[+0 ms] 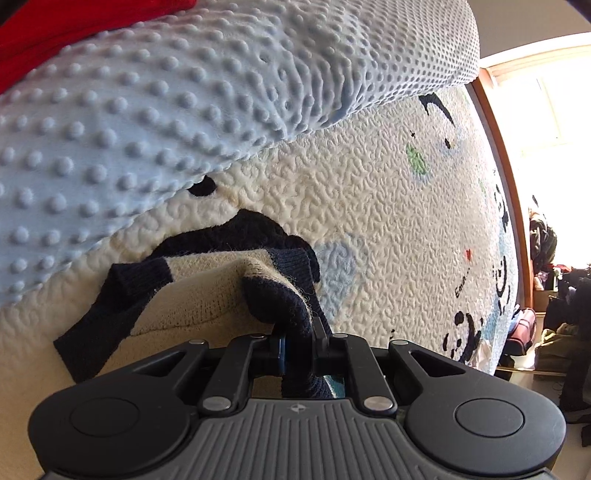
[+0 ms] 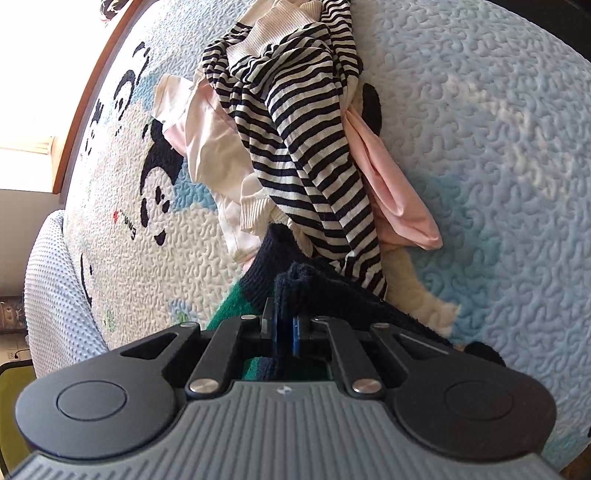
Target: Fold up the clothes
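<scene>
A knitted sweater (image 1: 207,291), cream with dark navy bands, lies bunched on the quilted bed cover (image 1: 369,221). My left gripper (image 1: 299,339) is shut on a navy fold of it. In the right wrist view my right gripper (image 2: 285,328) is shut on a navy edge of the same sweater (image 2: 295,291), which shows a green band (image 2: 231,308) to the left. A heap of clothes lies just beyond: a navy-and-white striped top (image 2: 306,147), a pink garment (image 2: 388,184) and a white one (image 2: 207,147).
A pale blue dotted blanket (image 1: 166,110) lies folded over the cover, with a red cloth (image 1: 55,33) behind it. The wooden bed edge (image 1: 506,177) runs on the right, with bags and clutter (image 1: 554,295) on the floor past it.
</scene>
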A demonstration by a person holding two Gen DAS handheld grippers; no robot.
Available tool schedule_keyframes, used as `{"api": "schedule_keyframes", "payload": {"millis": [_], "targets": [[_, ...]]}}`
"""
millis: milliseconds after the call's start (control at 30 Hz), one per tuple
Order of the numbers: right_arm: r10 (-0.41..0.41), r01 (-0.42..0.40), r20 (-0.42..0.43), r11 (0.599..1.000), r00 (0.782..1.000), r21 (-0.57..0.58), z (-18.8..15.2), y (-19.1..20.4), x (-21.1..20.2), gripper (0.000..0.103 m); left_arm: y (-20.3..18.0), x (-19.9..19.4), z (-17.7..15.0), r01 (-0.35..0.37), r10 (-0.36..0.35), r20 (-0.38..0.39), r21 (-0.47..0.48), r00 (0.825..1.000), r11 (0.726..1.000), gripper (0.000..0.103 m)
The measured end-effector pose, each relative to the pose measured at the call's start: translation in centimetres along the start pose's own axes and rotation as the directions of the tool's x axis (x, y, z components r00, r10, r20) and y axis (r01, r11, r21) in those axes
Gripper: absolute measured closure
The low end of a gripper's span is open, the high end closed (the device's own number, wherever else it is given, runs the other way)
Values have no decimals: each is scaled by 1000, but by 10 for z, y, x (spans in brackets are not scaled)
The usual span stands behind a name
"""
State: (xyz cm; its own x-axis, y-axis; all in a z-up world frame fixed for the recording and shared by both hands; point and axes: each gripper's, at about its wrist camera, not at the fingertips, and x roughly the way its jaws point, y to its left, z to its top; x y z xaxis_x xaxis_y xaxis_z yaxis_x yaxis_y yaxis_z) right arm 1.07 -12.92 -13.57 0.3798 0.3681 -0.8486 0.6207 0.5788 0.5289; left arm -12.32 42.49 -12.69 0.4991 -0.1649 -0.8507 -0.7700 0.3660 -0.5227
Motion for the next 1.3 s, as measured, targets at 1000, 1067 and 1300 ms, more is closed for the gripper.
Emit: {"api": "schedule_keyframes", "payload": {"millis": [1000,1067,1300], "targets": [[212,-173,233,969,949,-177,-3,34,-1,46,-34,16,-20,116,-166,135,316,977,942,51],[316,-247,157,905,936,-347,-27,47,-5,56,-31,11,-45,147,-205,118,376,972,915,50],[59,-99,-80,661,995,-744,-123,87,62,97,-19,46,-123,123,-147,1,540,989,833,49]]}}
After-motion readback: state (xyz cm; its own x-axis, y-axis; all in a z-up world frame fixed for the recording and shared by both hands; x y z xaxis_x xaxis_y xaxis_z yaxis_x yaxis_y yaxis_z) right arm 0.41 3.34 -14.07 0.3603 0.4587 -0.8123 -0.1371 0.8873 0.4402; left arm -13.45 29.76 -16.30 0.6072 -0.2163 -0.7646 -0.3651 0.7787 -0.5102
